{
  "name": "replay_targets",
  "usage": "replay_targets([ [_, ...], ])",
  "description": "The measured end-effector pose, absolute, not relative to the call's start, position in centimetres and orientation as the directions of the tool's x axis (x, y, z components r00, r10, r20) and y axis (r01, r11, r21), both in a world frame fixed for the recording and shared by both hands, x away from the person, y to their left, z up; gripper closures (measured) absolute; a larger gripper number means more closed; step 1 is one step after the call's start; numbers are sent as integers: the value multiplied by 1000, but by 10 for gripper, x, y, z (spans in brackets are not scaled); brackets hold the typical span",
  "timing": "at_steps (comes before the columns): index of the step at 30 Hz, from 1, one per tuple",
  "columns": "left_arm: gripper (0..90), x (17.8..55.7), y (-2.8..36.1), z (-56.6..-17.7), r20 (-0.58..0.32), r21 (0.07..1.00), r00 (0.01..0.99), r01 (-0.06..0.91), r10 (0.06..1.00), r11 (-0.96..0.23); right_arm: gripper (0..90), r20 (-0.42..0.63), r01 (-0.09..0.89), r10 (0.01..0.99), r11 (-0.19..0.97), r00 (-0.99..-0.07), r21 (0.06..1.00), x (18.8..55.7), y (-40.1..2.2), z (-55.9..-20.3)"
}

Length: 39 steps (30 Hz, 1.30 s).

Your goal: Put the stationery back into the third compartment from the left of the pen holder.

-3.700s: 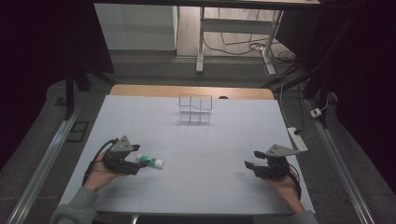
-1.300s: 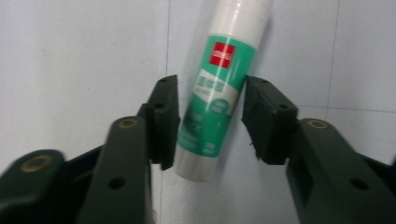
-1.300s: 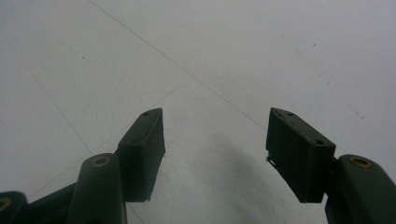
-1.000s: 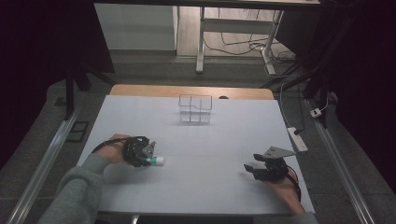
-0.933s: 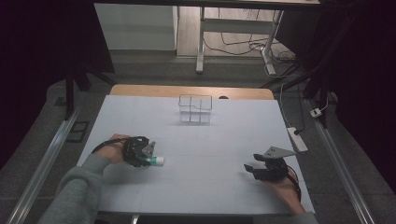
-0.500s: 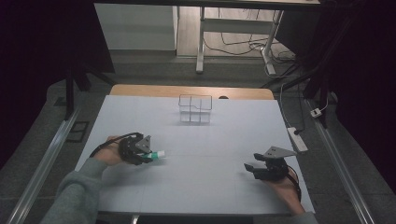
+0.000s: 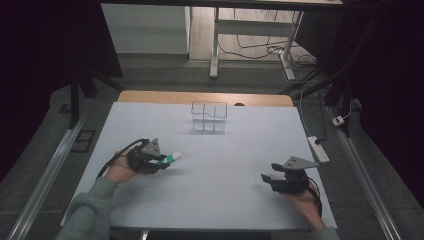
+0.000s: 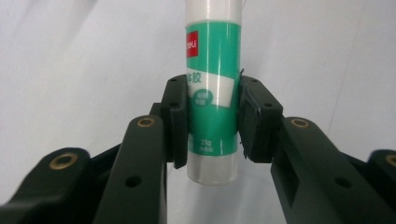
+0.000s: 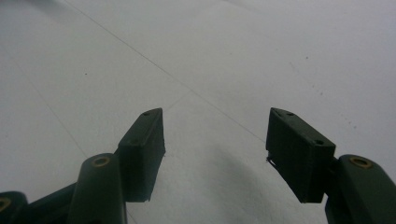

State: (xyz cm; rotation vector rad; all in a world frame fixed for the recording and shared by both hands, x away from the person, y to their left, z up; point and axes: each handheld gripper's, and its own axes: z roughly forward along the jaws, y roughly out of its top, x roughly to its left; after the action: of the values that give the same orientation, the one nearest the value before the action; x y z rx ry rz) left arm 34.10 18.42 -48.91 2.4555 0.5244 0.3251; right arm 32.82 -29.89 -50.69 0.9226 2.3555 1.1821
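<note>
left gripper (image 8: 212,121) pinches the glue stick (image 8: 212,88) near its bottom; keep grip firm & tube level toward the clear box (image 7: 209,117). right gripper (image 9: 215,149) spread, empty, on worktop (image 7: 240,150).

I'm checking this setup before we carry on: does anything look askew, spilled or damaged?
Nothing stands out. The left gripper holds the green-and-white glue stick squarely between its pads, cap on, nothing spilled. The right gripper is open and empty above the bare white table. The clear divided box stands upright near the far edge.
</note>
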Motion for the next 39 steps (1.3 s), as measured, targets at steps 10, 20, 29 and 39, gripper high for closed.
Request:
replay_targets([
  [10,655,333,168,-486,73,690,864,316,497,-651,354,-4,383,681,418,-733,824,327,-296,-504],
  [20,655,333,149,-492,59,743,846,317,530,-589,348,4,373,672,407,-741,834,326,-290,-504],
  [29,655,330,134,-489,41,795,836,304,547,-524,345,3,362,663,404,-748,840,324,-286,-503],
  [39,655,332,113,-486,44,821,838,280,544,-498,338,11,335,643,384,-766,861,323,-273,-500],
])
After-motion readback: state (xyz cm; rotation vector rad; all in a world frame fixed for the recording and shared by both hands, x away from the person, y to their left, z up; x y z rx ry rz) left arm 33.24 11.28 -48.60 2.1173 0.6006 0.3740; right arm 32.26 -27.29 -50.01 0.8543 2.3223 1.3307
